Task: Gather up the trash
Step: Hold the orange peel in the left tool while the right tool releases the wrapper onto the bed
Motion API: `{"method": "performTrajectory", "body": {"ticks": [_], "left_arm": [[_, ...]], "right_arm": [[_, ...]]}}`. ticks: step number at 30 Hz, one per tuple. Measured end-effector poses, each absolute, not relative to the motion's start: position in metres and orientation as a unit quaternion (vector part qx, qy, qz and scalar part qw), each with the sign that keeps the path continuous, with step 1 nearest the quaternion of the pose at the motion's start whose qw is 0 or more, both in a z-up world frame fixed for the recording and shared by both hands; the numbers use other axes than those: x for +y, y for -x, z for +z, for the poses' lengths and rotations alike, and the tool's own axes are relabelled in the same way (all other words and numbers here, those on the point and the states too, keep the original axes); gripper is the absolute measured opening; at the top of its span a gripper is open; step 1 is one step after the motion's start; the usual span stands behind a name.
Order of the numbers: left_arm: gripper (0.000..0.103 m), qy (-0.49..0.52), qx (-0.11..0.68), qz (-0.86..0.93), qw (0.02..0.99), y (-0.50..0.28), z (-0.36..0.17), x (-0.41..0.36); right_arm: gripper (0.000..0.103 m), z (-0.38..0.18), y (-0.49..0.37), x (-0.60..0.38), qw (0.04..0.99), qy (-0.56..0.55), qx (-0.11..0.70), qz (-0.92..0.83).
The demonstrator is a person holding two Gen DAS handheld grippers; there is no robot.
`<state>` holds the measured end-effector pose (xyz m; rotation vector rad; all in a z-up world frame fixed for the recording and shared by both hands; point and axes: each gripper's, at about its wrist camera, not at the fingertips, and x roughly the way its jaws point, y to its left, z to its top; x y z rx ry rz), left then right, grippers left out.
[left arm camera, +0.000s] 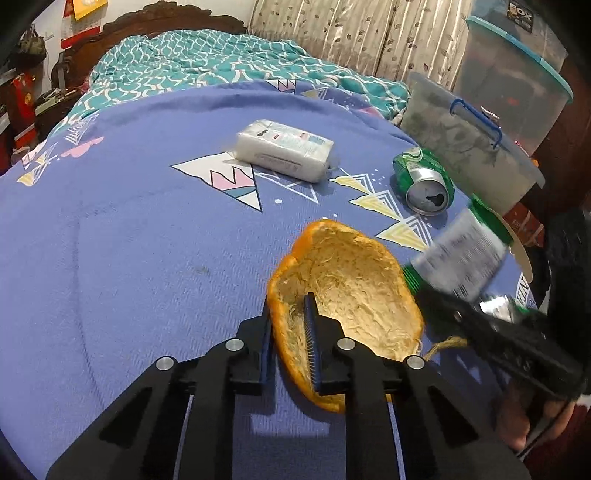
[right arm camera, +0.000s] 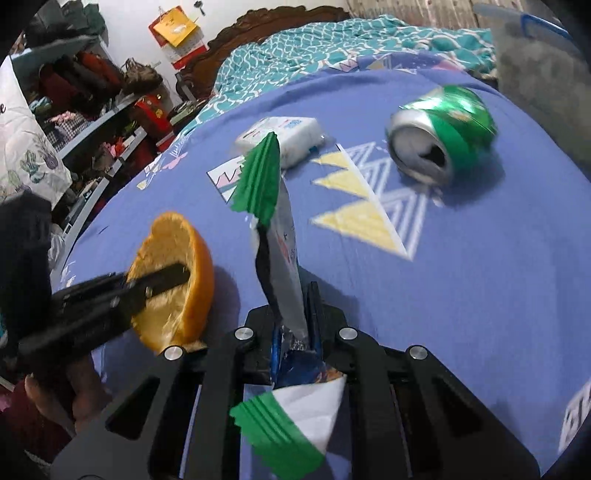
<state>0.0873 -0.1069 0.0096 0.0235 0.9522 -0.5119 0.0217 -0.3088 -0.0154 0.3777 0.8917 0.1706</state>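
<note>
Two grippers work over a bed covered with a purple sheet (left arm camera: pixel 122 229) printed with triangles. The left gripper (left arm camera: pixel 291 332) has its jaws clamped narrow on the rim of an orange peel (left arm camera: pixel 347 291), a hollow half-shell with its pale inside turned up; one finger sits inside the shell and the other outside it. From the right wrist view the same peel (right arm camera: pixel 184 251) shows its orange skin, with the left gripper's black finger (right arm camera: pixel 166 277) lying across the pale inside.

The right gripper (right arm camera: pixel 295 325) is pinched tight on a crumpled snack wrapper (right arm camera: pixel 284 243), silver inside with green serrated ends; one end stands up above the fingers, the other hangs below them toward the camera. In the left wrist view this wrapper (left arm camera: pixel 465 251) is blurred, just to the right of the peel.

One crushed green drink can (left arm camera: pixel 424 181) lies on its side on the sheet beyond the wrapper, its opened top facing the cameras. Farther back, well apart from the can, lies a white tissue pack (left arm camera: pixel 284 149). A teal patterned blanket (left arm camera: pixel 207 59) is bunched near the carved wooden headboard (left arm camera: pixel 155 18), and clear plastic storage bins (left arm camera: pixel 480 147) stand beside the bed on the right.
</note>
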Motion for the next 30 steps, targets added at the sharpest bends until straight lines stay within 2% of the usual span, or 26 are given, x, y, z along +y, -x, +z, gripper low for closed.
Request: {"method": "performTrajectory", "body": {"ticks": [12,30], "left_arm": [[0.008,-0.008,0.455,-0.227,0.861,-0.060,0.018,-0.088],[0.008,0.003,0.452,-0.194,0.871,-0.035,0.021,-0.057]], "right_arm": [[0.015,-0.018,0.033,-0.299,0.879,-0.207,0.422,0.085],[0.018,-0.015,0.064,-0.292,0.883,-0.196,0.419,0.077]]}}
